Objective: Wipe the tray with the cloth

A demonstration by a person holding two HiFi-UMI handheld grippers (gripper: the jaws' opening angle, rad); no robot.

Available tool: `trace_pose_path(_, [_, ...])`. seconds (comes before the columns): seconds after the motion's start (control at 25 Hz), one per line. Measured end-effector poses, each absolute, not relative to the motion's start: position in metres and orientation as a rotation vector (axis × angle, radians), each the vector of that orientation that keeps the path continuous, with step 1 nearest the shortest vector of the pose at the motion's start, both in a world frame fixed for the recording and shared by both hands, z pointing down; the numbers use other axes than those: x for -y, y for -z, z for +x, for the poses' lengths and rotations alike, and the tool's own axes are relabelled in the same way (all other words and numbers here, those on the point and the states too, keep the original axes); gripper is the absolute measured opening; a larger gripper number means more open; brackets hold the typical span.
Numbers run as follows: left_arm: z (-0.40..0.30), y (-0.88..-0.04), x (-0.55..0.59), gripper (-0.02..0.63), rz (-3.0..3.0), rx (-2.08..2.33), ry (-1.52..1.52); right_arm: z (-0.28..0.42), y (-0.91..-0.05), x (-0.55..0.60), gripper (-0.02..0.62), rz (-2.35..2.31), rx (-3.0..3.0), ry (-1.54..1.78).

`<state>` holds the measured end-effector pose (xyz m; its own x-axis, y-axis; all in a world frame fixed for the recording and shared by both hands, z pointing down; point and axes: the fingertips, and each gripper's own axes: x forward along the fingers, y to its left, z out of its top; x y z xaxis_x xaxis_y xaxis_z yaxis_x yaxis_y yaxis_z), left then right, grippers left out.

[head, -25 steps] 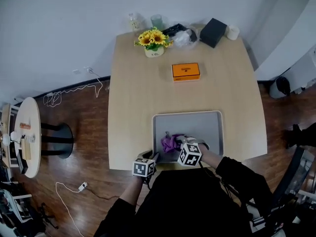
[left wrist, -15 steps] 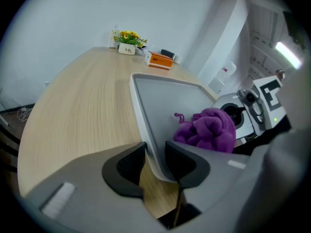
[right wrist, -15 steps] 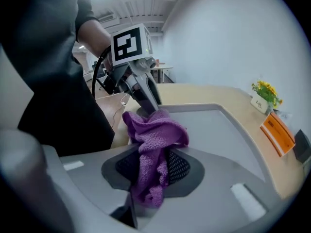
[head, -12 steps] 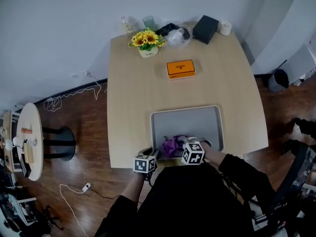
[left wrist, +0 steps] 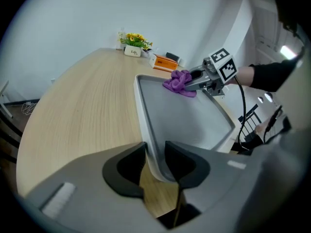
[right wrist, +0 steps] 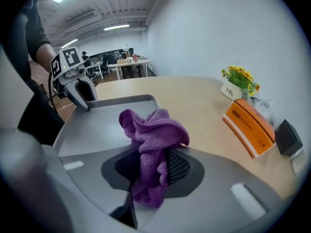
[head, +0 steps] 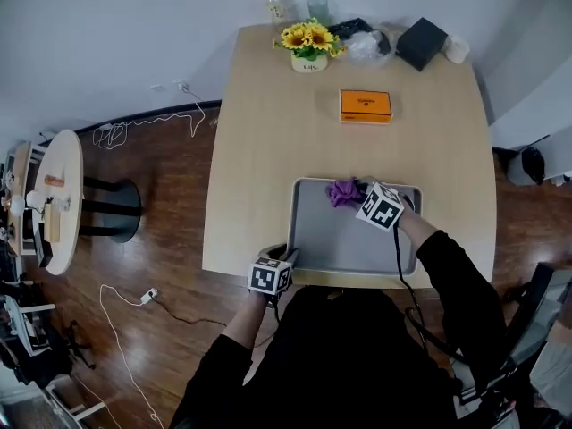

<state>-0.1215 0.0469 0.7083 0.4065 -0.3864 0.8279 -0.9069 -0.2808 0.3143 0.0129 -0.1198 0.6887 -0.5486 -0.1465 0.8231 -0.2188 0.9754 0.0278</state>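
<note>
Tray (head: 350, 239), grey, lies on the tabletop (head: 268, 150) close to the person in the head view, with a purple cloth (head: 342, 191) at its far edge. In the left gripper view, the left gripper (left wrist: 154, 152) clamps the tray's near corner rim. In the right gripper view, the right gripper (right wrist: 153, 166) pinches the bunched cloth.

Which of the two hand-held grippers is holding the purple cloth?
The right hand-held gripper: the purple cloth is pinched between its jaws, over the far side of the tray. The left hand-held gripper grips the tray's near rim instead.
</note>
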Motion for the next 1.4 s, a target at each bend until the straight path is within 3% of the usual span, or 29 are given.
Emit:
trace_pose_path(0.32, [-0.124,-0.706,-0.048,0.110,1.834,1.111,-0.800,0.010,-0.687,0.095,0.100,0.308,2.182,-0.105])
trace_pose_path(0.8, [-0.123,-0.706,-0.048,0.109,1.821,1.124,-0.804,0.022,-0.690,-0.076,0.100,0.051,2.223,-0.096])
trace_pose_path(1.12, [-0.120,-0.706,-0.050,0.109,1.814,1.139,-0.811,0.027,-0.691,-0.070,0.101,-0.052,2.218,-0.053])
trace_pose_path(1.4, [-0.118,-0.704,-0.047,0.109,1.814,1.154,-0.810,0.061,-0.692,0.059,0.103,0.217,2.214,-0.086])
